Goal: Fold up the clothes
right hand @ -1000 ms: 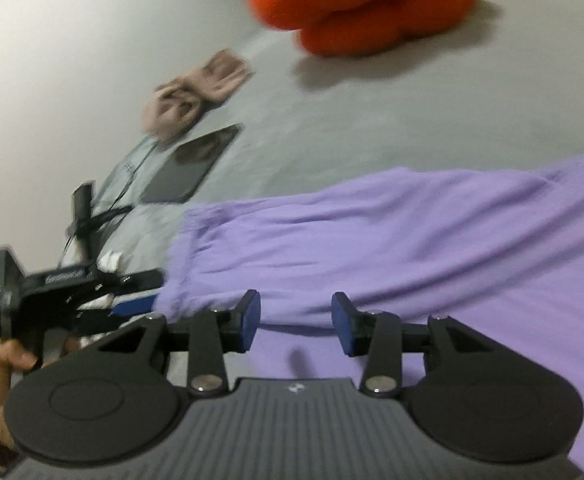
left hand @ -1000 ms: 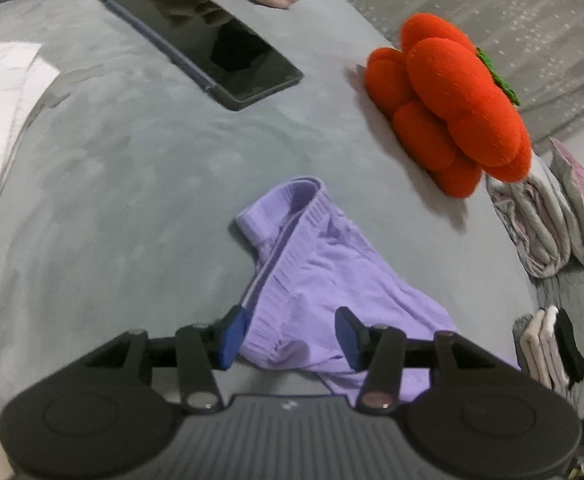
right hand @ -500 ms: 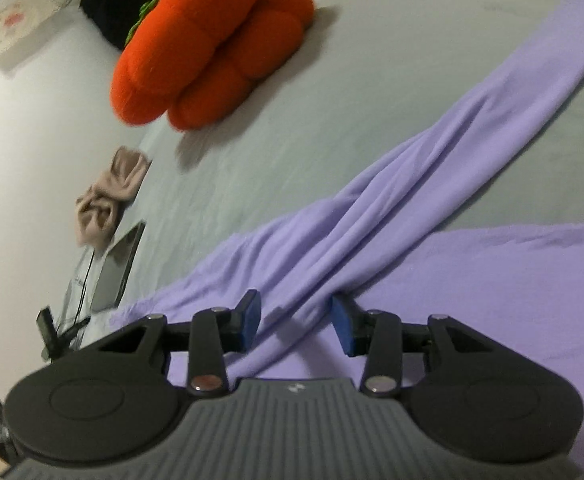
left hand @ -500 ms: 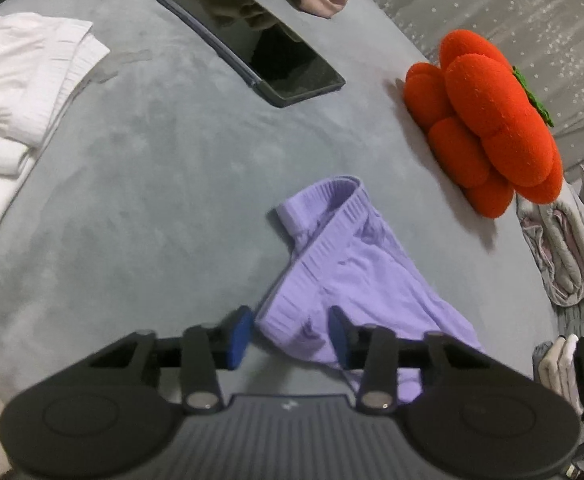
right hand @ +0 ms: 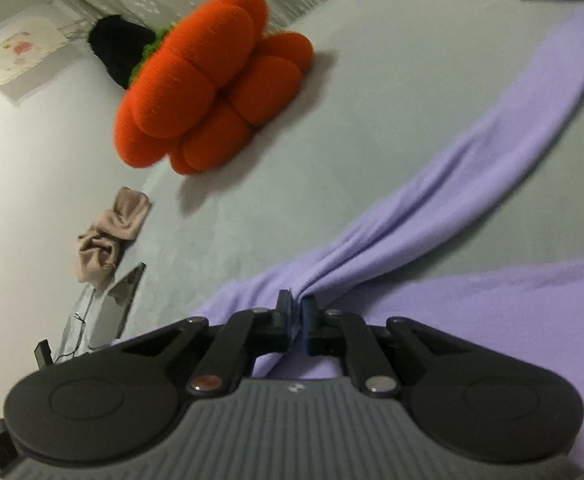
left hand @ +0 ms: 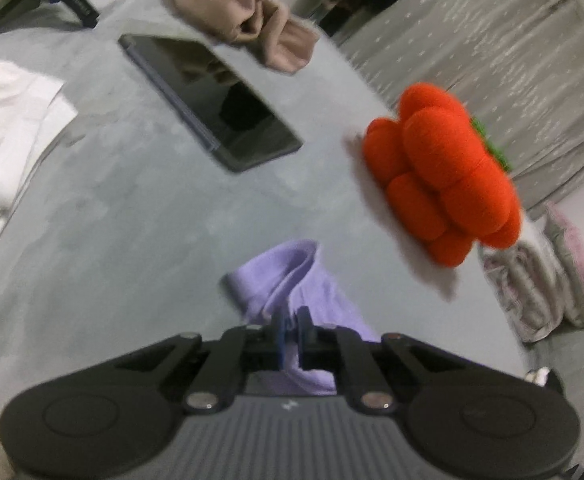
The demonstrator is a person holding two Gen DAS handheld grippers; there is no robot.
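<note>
Between both grippers' closing fingers, L (left hand: 290,330) & R (right hand: 296,320): lilac garment (right hand: 431,216), pinched fabric on grey bed (left hand: 132,240).

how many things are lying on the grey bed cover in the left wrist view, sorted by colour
purple: 1, the purple garment, pinched in the left gripper
orange: 1, the pumpkin plush
beige: 1, the crumpled beige cloth
white: 1, the white clothes
black: 1, the tablet
total: 5
</note>
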